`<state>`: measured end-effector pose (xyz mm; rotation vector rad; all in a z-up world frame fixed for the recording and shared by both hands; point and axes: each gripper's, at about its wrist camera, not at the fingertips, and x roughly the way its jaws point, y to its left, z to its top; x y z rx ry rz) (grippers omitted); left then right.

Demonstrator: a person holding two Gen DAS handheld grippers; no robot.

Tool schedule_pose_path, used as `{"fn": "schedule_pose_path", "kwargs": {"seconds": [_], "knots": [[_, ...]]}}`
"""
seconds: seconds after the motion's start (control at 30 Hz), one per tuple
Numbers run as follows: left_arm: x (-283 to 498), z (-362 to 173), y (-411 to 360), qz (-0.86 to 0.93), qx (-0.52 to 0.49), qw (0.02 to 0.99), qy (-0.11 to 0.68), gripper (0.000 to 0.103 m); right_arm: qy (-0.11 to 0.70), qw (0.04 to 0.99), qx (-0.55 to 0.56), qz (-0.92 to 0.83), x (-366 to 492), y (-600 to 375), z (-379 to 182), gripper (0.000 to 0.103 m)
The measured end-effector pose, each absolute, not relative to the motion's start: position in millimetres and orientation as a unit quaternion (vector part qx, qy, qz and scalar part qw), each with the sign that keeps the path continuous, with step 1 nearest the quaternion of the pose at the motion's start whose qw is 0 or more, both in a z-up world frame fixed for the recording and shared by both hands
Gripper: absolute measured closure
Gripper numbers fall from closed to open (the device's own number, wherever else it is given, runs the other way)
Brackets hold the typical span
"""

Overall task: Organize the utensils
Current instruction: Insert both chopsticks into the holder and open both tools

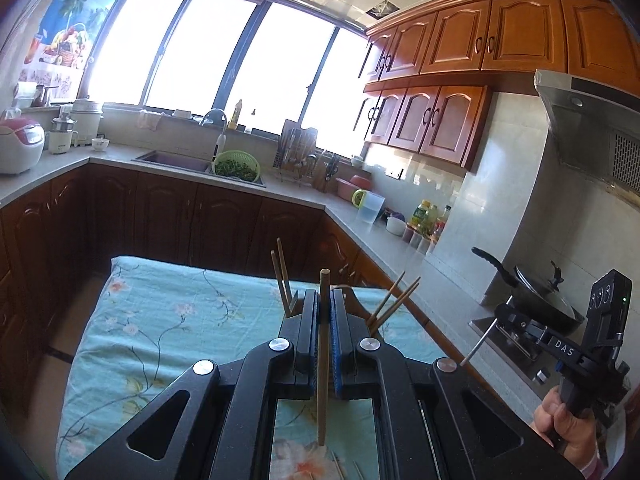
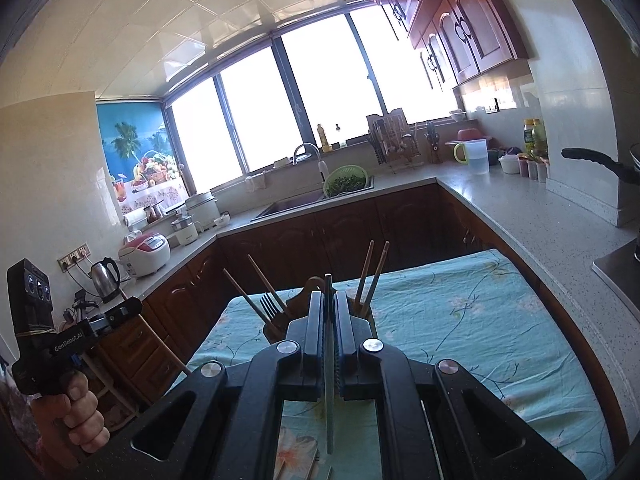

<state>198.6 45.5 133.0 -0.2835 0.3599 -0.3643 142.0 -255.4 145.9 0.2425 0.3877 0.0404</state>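
My left gripper (image 1: 325, 300) is shut on a wooden chopstick (image 1: 322, 360) that stands upright between its jaws. Just behind it a wooden utensil holder (image 1: 295, 303) stands on the table with the floral turquoise cloth (image 1: 160, 320), with chopsticks (image 1: 394, 300) sticking out of it. My right gripper (image 2: 329, 300) is shut on a thin grey utensil (image 2: 329, 380), seen edge-on. The holder (image 2: 316, 283) is right behind it, with chopsticks (image 2: 370, 276) and a fork (image 2: 270, 305) in it. Each view shows the other gripper, held in a hand, off to its side: the right one (image 1: 505, 315) and the left one (image 2: 126, 307).
A grey counter (image 2: 520, 208) runs around the room above dark wood cabinets. It carries a sink with a green colander (image 1: 236, 166), a dish rack (image 2: 394, 140), bottles, a rice cooker (image 2: 146, 254) and a kettle (image 2: 105, 280). A lidded pan (image 1: 540, 292) sits on the stove to the right of the table.
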Motion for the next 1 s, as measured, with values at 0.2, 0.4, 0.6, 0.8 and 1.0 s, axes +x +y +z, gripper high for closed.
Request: {"fn": "schedule_pose_path", "kwargs": {"seconds": [0.2,0.4,0.6,0.8,1.0], "knots": [[228,152,39,-0.169,-0.139,0.966,0.134,0.099,0.159,0.98,0.12,0.014,176,-260,170,0.099],[263,149,25,-0.154,-0.141,0.972,0.108,0.099,0.138,0.983,0.118,0.0,210,-266,181,0.099],[298,114,6,-0.138,-0.146,0.973,0.111,0.099,0.145,0.983,0.116,-0.011,233,-268,161,0.099],[320,74,-8,-0.126,-0.151,0.972,0.127,0.099,0.156,0.98,0.119,-0.019,239,-268,126,0.099],[333,41,-19,-0.128,-0.144,0.969,0.155,0.099,0.182,0.974,0.131,-0.024,243,-269,95,0.099]]}}
